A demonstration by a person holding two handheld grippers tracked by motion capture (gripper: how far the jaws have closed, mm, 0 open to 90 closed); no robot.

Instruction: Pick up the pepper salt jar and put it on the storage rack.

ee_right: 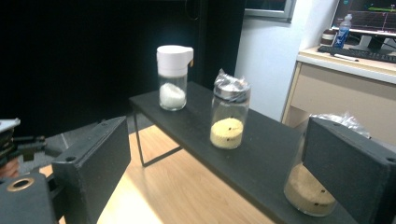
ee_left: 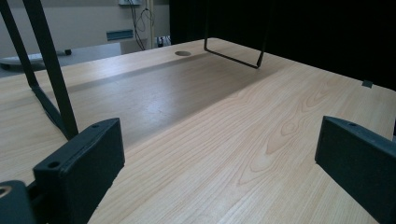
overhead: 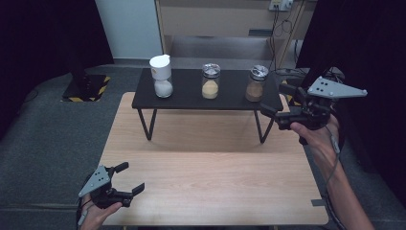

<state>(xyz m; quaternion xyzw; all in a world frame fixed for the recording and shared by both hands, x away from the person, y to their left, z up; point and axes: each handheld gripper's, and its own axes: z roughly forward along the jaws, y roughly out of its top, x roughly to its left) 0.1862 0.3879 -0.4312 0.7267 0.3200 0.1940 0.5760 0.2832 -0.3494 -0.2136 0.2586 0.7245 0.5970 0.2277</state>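
Tongs first: your right gripper (overhead: 277,106) stands with its jaws wide apart and nothing between them, raised to the height of the black shelf (overhead: 191,98) and hanging just off that shelf's right end. Held there, it lines up with the brown-filled jar (overhead: 255,84), the nearest of the three, which sits at the right end of the shelf; in the right gripper view that jar (ee_right: 310,189) is partly hidden behind one jaw, so I judge you are closing in on it but have not yet touched it. Your left gripper (overhead: 125,178) is spread open too and holds nothing; it rests low over the wooden table (overhead: 210,177), well in front of the shelf and off its left corner, parked out of the way of the reach.

Jaw pads are flat, matt black blocks, suited to squeezing a round wall from both sides. The brown-filled jar is clear and cylindrical, about a third full of a brown powder or grain, with a shiny crinkled cover at its top. At the middle of the shelf stands a like jar with yellow grains (overhead: 210,81), and at the shelf's left end a clear jar with a white cap (overhead: 162,75) and white granules. The shelf itself is a thin dark slab on bent wire legs, standing at the far part of the pale, grained table.
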